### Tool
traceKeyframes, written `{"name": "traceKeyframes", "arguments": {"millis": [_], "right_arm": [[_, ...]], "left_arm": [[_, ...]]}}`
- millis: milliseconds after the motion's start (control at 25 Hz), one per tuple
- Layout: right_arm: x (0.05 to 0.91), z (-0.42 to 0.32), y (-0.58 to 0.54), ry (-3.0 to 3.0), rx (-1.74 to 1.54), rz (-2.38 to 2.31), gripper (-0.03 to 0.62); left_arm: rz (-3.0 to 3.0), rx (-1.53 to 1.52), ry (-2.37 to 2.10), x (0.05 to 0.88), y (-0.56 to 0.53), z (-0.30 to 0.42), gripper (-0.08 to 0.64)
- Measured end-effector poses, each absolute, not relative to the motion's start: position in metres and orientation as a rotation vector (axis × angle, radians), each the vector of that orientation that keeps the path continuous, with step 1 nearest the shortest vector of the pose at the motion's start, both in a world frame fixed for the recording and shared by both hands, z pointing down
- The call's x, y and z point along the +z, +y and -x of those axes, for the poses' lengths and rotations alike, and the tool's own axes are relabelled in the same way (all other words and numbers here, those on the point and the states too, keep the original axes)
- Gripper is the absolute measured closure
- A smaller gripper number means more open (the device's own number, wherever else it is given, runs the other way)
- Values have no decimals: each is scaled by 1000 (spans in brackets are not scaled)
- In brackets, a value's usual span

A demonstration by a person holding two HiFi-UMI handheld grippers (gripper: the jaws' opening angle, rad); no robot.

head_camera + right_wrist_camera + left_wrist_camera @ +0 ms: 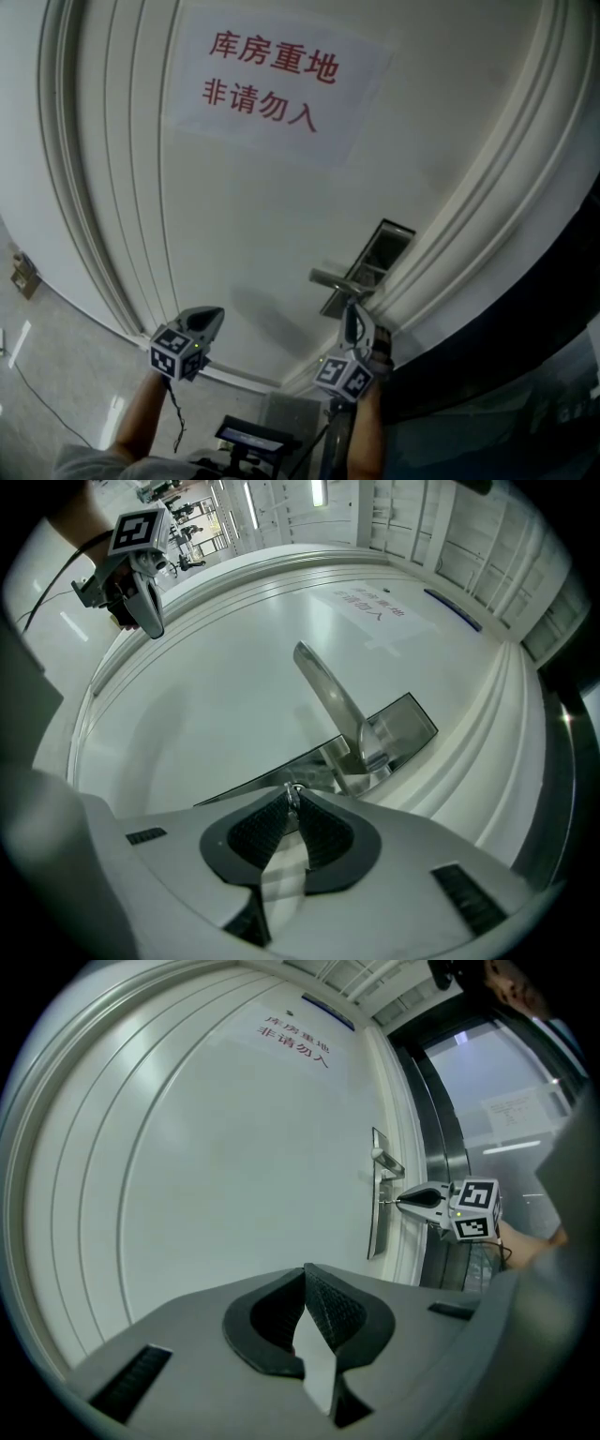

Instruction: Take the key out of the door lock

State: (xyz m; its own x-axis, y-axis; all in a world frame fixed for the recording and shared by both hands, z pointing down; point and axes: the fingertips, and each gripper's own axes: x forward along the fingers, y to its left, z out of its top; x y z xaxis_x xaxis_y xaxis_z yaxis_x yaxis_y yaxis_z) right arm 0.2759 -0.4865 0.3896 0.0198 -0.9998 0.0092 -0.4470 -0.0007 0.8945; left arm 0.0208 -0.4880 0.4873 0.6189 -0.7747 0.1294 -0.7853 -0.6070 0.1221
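Note:
A small metal key [293, 790] sticks out of the steel lock plate [398, 726] below the lever handle [324, 682] on a white door [244, 216]. My right gripper [292, 796] is at the lock, its ribbed pads pressed on the key's head. In the head view the right gripper [349, 311] points up at the plate [380, 251] under the handle [330, 278]. My left gripper [212, 319] hangs to the left, off the door, shut with nothing between its pads [328, 1302]. From the left gripper view, the right gripper [403, 1202] touches the plate.
A paper sign [272, 80] with red characters is stuck high on the door. Raised mouldings [450, 234] frame the door panel. A dark glass panel [525, 356] stands right of the door frame. A black device [253, 439] sits low near the person's body.

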Motion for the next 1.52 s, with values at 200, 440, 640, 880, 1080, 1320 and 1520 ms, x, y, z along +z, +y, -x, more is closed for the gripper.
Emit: {"name": "traceKeyframes", "arguments": {"millis": [200, 440, 640, 880, 1080, 1320, 1520], "right_arm": [[390, -274, -484, -1516, -939, -1556, 541], [390, -275, -481, -1507, -942, -1575, 541], [390, -274, -478, -1501, -939, -1579, 541], [390, -273, -476, -1486, -942, -1580, 541], [391, -272, -475, -1483, -943, -1584, 541], [388, -271, -469, -1504, -944, -1588, 541], [388, -271, -462, -1537, -926, -1621, 572]], "left_arm": [[-2676, 95, -1303, 486, -489, -19, 552], [-2680, 95, -1301, 485, -486, -17, 552], [-2682, 93, -1292, 486, -484, -16, 552], [-2684, 93, -1288, 487, -482, -14, 552], [-2685, 95, -1281, 488, -482, -14, 552], [-2684, 92, -1282, 487, -480, -12, 552], [-2689, 109, -1266, 489, -478, -14, 552]]}}
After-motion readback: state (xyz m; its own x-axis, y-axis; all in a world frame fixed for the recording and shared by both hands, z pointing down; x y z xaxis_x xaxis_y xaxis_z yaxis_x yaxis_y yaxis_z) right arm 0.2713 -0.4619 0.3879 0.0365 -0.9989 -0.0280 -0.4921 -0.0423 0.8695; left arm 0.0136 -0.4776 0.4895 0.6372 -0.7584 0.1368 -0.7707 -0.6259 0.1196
